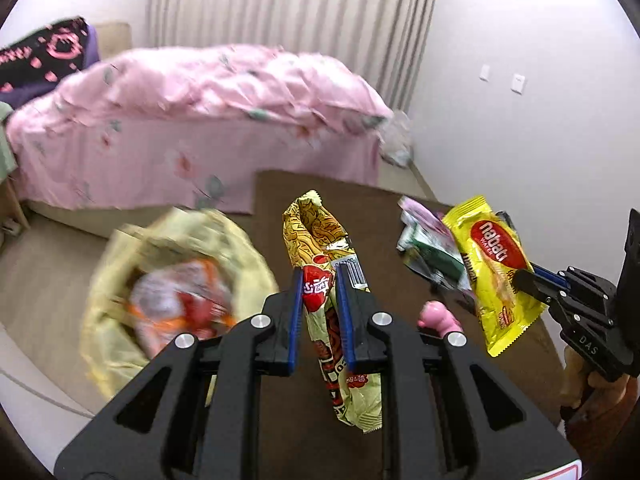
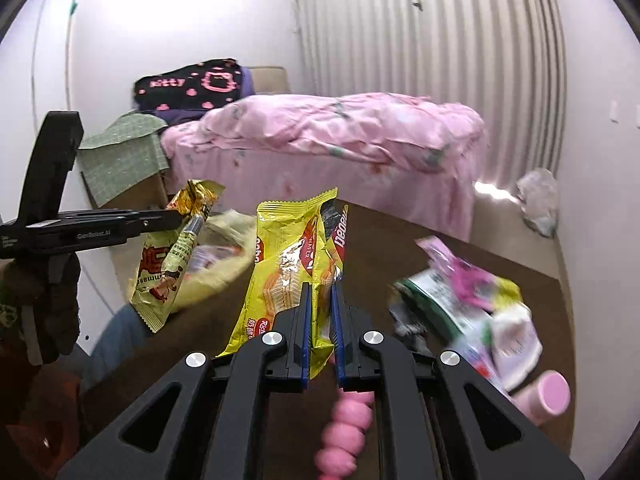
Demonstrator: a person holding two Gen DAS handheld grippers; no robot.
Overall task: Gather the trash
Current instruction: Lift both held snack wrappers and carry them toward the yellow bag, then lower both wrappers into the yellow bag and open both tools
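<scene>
My left gripper (image 1: 318,280) is shut on a yellow-green snack wrapper (image 1: 316,232), which hangs upright between the blue pads above the brown table (image 1: 288,196). From the right wrist view the same gripper (image 2: 180,216) holds that wrapper (image 2: 164,276) over the table's left edge. My right gripper (image 2: 320,292) is shut on a yellow wafer wrapper (image 2: 288,248), lifted off the table. In the left wrist view that wrapper (image 1: 492,256) hangs at the right from the right gripper (image 1: 520,280). A bin lined with a pale yellow bag (image 1: 224,236) stands low at the left, trash inside.
A heap of loose wrappers (image 2: 460,304) lies on the table's right part, with a pink-lidded bottle (image 2: 548,396) and a pink knobbly toy (image 2: 348,432) nearby. Beyond the table stands a bed with pink bedding (image 2: 340,140). A crumpled clear bag (image 2: 538,200) lies by the right wall.
</scene>
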